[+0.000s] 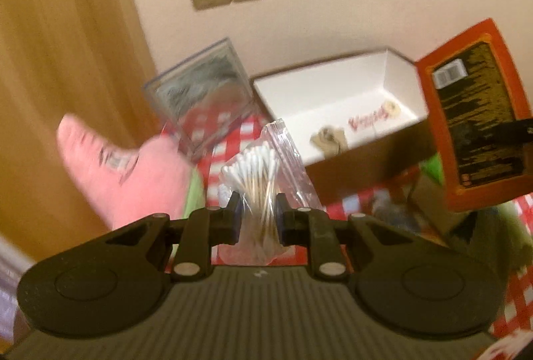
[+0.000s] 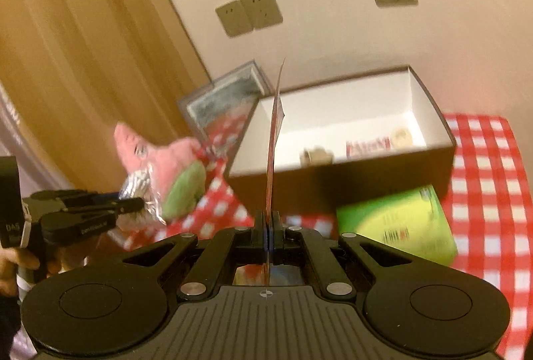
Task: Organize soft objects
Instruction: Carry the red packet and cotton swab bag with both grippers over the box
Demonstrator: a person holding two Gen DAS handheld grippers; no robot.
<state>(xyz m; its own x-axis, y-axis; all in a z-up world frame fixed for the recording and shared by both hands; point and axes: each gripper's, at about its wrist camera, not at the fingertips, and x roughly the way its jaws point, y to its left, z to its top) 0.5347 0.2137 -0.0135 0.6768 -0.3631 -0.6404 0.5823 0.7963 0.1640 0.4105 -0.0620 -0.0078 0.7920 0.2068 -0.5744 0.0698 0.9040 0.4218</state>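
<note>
Clutter is surrounding the open white-lined cardboard box (image 2: 336,113): a pink and green plush star (image 2: 166,166), a clear plastic case (image 1: 203,93) and a green carton (image 2: 399,223) are lying on the red-checked cloth (image 2: 483,180). Left gripper (image 1: 256,216) is pinching a clear bag of cotton swabs (image 1: 256,173); right gripper (image 2: 268,223) is clamping a flat orange packet (image 1: 473,116). Small items are sitting inside the box.

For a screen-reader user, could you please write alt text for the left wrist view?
The left hand-held gripper pinches a clear bag of cotton swabs above a red checked tablecloth. Beyond it stands an open white-lined box, with a pink plush toy at left and a flat orange packet held up at right.
</note>
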